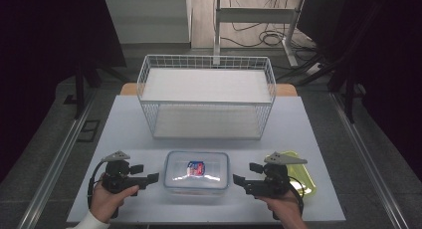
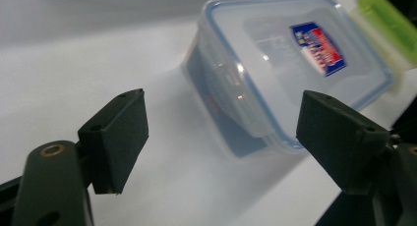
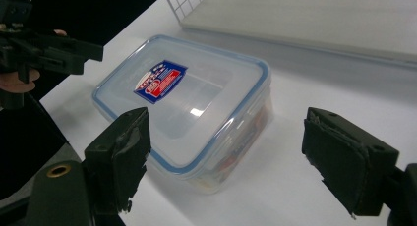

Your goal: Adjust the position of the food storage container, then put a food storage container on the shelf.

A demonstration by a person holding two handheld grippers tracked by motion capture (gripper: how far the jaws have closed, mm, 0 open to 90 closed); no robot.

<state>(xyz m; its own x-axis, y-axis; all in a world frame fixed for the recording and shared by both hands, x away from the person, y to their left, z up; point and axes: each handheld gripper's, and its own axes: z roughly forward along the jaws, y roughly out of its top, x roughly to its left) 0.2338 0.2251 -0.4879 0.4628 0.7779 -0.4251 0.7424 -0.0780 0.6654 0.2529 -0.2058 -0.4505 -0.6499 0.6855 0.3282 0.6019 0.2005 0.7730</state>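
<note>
Currently the lidded plastic box lies flat on the white tabletop, between the left claw at its 9 o'clock and the right claw at its 3 o'clock. Both claws stand wide open and hold nothing. For a good grip, bring both in level toward the short ends and close evenly below the lid rim. A wire basket stands at 12 o'clock; a green lid lies beyond the right claw. Surrounding room is dark, with cables on the floor.

Bright table, dark surroundings — gripper views slightly blurred.
</note>
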